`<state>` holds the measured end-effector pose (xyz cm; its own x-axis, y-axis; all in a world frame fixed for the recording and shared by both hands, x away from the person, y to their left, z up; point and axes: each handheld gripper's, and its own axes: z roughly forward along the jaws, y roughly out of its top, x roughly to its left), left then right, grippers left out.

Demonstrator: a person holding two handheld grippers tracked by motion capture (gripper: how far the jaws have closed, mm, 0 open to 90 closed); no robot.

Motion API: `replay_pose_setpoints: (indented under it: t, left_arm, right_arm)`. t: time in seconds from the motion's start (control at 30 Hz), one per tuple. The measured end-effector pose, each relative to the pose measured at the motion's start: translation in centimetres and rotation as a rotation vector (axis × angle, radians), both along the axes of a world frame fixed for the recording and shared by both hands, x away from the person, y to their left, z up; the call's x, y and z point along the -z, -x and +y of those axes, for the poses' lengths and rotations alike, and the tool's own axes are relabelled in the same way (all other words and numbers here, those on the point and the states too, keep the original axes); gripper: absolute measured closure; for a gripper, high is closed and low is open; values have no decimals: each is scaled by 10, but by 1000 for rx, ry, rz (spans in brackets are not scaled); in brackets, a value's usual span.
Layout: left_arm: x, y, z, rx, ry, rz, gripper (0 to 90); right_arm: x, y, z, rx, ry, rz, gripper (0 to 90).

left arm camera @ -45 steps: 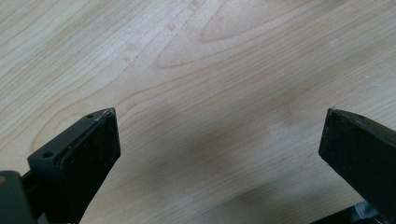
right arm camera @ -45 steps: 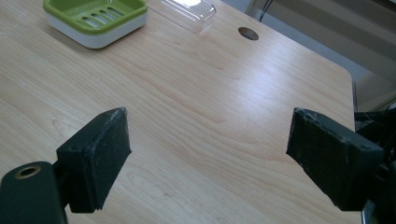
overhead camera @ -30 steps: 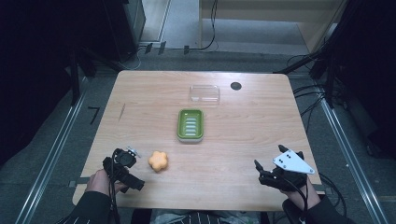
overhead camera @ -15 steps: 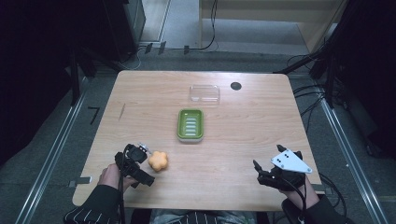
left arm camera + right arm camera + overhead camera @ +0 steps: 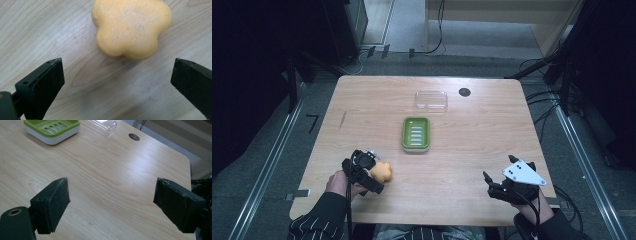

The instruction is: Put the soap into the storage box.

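Note:
An orange flower-shaped soap (image 5: 382, 172) (image 5: 131, 27) lies on the wooden table near its front left. My left gripper (image 5: 373, 175) (image 5: 117, 85) stands open right at it, its jaws wide apart, the soap just ahead of the tips and touching neither. A green soap dish (image 5: 416, 134) (image 5: 52, 128) on a white base sits at the table's middle. Behind the dish lies a clear plastic lid (image 5: 431, 100) (image 5: 100, 125). Open over bare wood at the front right, my right gripper (image 5: 493, 185) (image 5: 111, 205) holds nothing.
A round cable hole (image 5: 464, 92) (image 5: 134, 136) marks the table's far side. The table's front edge (image 5: 422, 222) runs just below both hands. Dark floor, rails and cables surround the table.
My left gripper has moved right and forward up to the soap, with its jaws now around the near side of it. The right gripper has stayed put.

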<state>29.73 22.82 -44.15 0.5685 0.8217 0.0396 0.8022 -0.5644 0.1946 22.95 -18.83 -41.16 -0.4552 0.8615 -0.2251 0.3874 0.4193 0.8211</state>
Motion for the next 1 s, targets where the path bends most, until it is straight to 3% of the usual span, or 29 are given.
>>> replay_pose_setpoints:
  t: [0.13, 0.37, 0.57, 0.77, 1.0]
  left_arm:
    - [2, -4, -6, -9, 6, 5, 0]
    - [7, -15, -18, -3, -30, 17, 0]
    - [10, -20, -21, 3, -47, 21, 123]
    - [12, -20, -20, 8, -45, 37, 170]
    - [12, -17, -21, 27, -35, 46, 327]
  right_arm:
    - [0, 0, 0, -1, -2, 2, 137]
    - [0, 0, -1, 1, -4, 0, 137]
    - [0, 0, -1, 0, -2, 1, 137]
    - [0, 1, -1, 5, -4, 2, 137]
    - [0, 1, -1, 8, -7, -1, 137]
